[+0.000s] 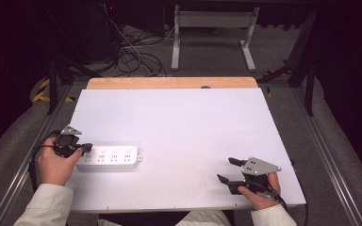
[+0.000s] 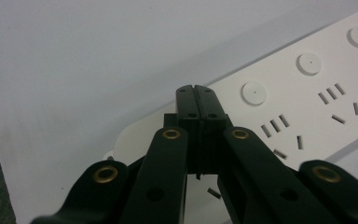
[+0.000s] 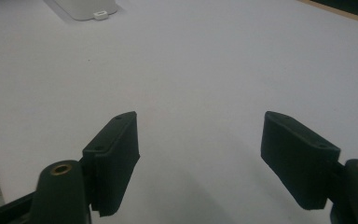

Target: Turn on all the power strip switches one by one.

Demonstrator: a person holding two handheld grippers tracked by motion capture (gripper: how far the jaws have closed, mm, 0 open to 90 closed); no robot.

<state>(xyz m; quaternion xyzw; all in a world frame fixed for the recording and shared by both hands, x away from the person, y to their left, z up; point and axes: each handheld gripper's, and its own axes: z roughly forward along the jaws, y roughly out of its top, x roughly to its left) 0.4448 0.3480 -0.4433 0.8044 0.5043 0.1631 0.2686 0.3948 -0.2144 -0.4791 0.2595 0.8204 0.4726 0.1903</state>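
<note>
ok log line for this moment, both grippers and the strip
left gripper: shut, over power strip's left end | right gripper: open, holding nothing, low over white table | power strip: flat, near left edge

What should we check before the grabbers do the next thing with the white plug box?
1. Power strip lying flat on the table, sockets up: ok.
2. Left hand-held gripper at the strip's near end, jaws shut over it with nothing between them: ok.
3. Whether its tips touch the strip: cannot tell.
4. Right hand-held gripper open, apart from the strip: ok.
5. Table between right hand-held gripper and strip bare: ok.
</note>
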